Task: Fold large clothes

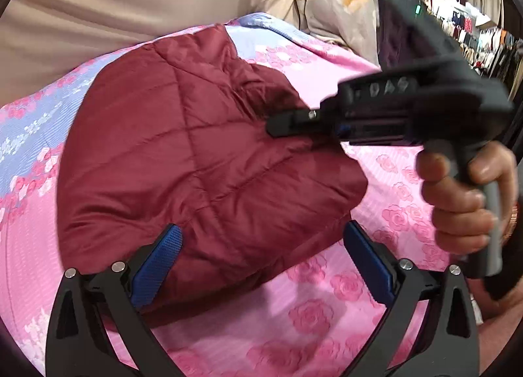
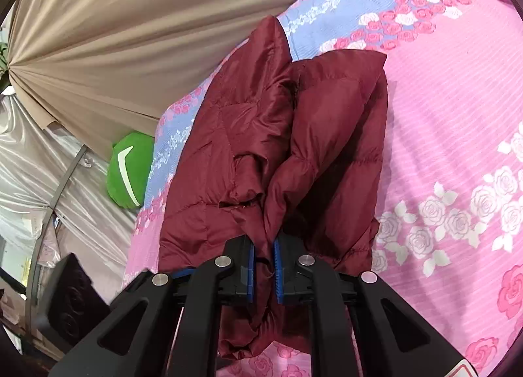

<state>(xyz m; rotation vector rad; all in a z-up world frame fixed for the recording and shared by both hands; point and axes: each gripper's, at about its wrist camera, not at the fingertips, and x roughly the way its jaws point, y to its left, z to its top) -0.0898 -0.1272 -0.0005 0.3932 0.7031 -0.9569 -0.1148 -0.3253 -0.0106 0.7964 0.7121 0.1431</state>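
A dark red quilted jacket lies folded on a pink floral bedsheet. My left gripper is open, its blue pads on either side of the jacket's near edge without clamping it. My right gripper is shut on a bunched fold of the jacket. In the left wrist view the right gripper comes in from the right, held by a hand, its tip on the jacket's right side.
A beige curtain hangs behind the bed. A green cushion sits at the bed's left edge. Silvery fabric and a metal frame are at far left. A floral pillow and clothes racks are at upper right.
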